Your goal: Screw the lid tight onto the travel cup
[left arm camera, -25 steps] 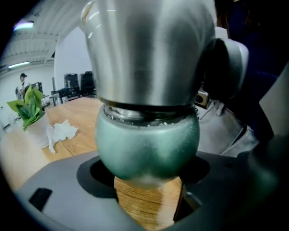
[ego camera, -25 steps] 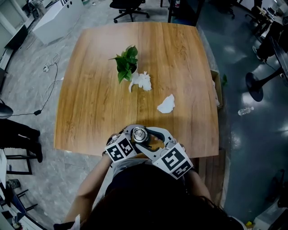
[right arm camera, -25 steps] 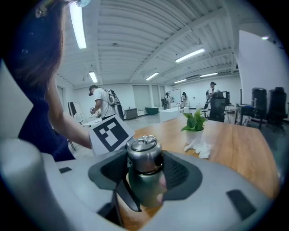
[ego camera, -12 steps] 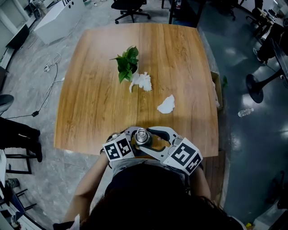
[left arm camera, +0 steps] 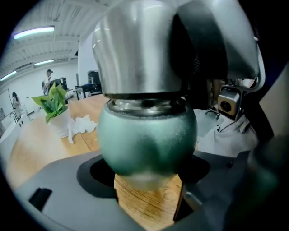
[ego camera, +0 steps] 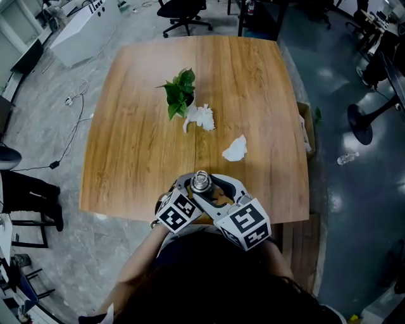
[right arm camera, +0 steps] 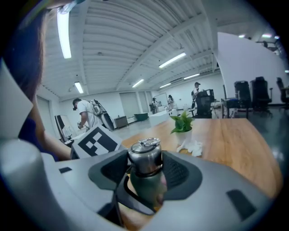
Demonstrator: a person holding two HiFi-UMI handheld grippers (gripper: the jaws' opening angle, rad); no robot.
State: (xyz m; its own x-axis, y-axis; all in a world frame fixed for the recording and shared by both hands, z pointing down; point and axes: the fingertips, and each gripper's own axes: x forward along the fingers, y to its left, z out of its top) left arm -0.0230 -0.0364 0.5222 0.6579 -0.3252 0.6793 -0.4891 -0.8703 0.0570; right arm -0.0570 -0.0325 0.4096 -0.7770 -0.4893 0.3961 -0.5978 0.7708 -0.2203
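Observation:
The travel cup stands at the near edge of the wooden table [ego camera: 139, 145]. It has a green body [left arm camera: 146, 140] and a steel lid [ego camera: 200, 181] with a small ring on top. My left gripper [ego camera: 192, 191] reaches in from the near left and is shut on the green body, which fills the left gripper view. My right gripper [ego camera: 209, 187] comes from the near right. Its pads sit against both sides of the lid [right arm camera: 145, 155], above the body [right arm camera: 147, 189]. The cup stands upright.
A small potted plant [ego camera: 180, 92] stands mid-table with crumpled white tissue [ego camera: 201, 116] beside it. Another tissue wad [ego camera: 235, 149] lies closer, right of centre. An office chair [ego camera: 183, 9] stands beyond the far edge. The table's front edge runs just under both grippers.
The right gripper's marker cube swung out to the right, then back toward the cup, turning around the lid. The left gripper shifted slightly right. The cup stayed in place.

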